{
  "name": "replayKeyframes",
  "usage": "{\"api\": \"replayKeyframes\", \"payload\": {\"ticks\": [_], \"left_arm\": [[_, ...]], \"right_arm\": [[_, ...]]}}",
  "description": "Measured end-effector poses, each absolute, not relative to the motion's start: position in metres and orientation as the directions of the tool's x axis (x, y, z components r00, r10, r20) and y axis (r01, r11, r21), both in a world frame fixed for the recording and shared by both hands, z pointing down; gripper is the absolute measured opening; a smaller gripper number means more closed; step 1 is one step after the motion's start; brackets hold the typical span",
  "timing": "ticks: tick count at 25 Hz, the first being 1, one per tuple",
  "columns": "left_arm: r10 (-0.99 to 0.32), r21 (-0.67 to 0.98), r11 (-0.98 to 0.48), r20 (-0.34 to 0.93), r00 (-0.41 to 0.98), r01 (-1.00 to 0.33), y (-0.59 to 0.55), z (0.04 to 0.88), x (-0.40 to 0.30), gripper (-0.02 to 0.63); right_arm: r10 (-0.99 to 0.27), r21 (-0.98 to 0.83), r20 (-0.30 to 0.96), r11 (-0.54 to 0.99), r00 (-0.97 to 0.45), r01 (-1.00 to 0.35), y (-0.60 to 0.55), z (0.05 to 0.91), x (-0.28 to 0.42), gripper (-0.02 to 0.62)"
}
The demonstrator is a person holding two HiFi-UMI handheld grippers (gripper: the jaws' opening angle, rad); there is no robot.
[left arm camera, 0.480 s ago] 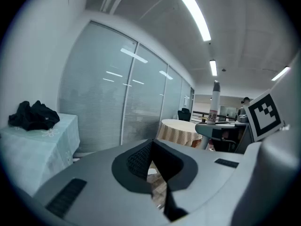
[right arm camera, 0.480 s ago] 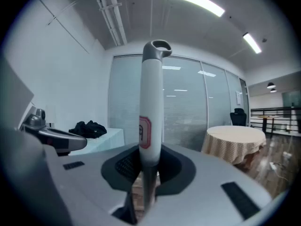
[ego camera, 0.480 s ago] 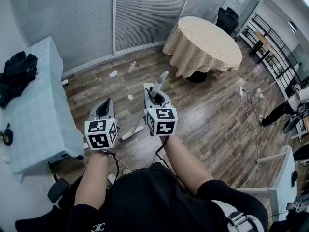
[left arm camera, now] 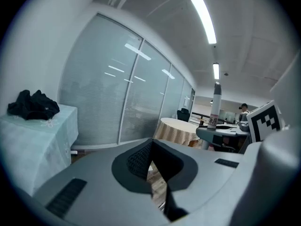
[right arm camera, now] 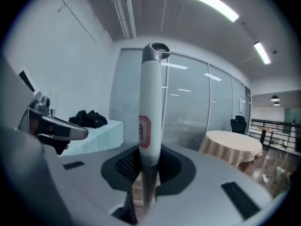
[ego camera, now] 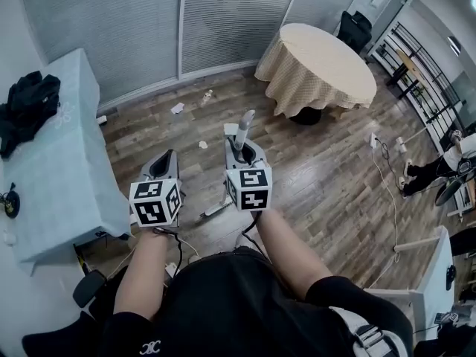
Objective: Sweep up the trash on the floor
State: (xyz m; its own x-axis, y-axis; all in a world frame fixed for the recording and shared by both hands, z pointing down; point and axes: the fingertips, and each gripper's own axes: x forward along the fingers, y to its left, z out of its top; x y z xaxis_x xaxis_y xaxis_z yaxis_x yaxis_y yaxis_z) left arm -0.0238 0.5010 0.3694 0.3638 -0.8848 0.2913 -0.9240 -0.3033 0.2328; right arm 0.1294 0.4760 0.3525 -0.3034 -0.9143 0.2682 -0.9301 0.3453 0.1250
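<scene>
In the head view, your right gripper (ego camera: pixel 242 149) is clamped on the pale handle (ego camera: pixel 245 127) of the sweeper. The handle slants down and back toward you, so its long head (ego camera: pixel 216 210) rests on the wood floor (ego camera: pixel 327 192) below and between your two grippers. Your left gripper (ego camera: pixel 160 168) hangs beside it, apart from the handle. The trash lies ahead of the head and none of it is gathered yet. A small white scrap (ego camera: pixel 202 145) is just beyond the grippers, and a flat scrap (ego camera: pixel 177 108) and a crumpled piece (ego camera: pixel 207 95) lie farther off, near the glass wall. The blue-covered table (ego camera: pixel 52 169) stands at your left and the round table (ego camera: pixel 320 65) ahead on your right. In the left gripper view, the left gripper (left arm camera: pixel 151 166) has its pads pressed together with nothing between them, so it gives the handle no support. In the right gripper view, the right gripper (right arm camera: pixel 143 168) pinches the handle (right arm camera: pixel 150 102) just under its red label, with the shaft upright between the pads. As I judge it, the main risk is that single grip. With only one pair of pads on a smooth round shaft, the handle may twist or slide when the head drags on the boards, and the head would then skip over the scraps. The scraps look light, so a fast stroke could flick them away toward the wall or under the blue-covered table instead of gathering them. The head also sits close to your feet, so a first push that is too short may fall short of the nearest scrap.
</scene>
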Motion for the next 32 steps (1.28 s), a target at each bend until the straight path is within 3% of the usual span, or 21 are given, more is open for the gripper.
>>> {"api": "replayKeyframes", "payload": {"ticks": [12, 24, 32], "left_arm": [[-0.863, 0.196, -0.298, 0.362, 0.352, -0.934, 0.476, 0.398, -0.023, -0.003], [-0.838, 0.105, -0.287, 0.455, 0.302, -0.952, 0.356, 0.422, 0.003, -0.004], [-0.831, 0.046, -0.295, 0.480, 0.280, -0.954, 0.292, 0.431, 0.033, -0.004]], "right_arm": [[-0.912, 0.110, 0.273, 0.345, -0.305, -0.932, 0.446, 0.367, 0.145, 0.071], [-0.892, -0.026, 0.281, 0.362, -0.354, -0.932, 0.317, 0.400, 0.183, 0.071], [-0.845, -0.031, 0.355, 0.417, -0.400, -0.908, 0.262, 0.444, 0.204, 0.069]]}}
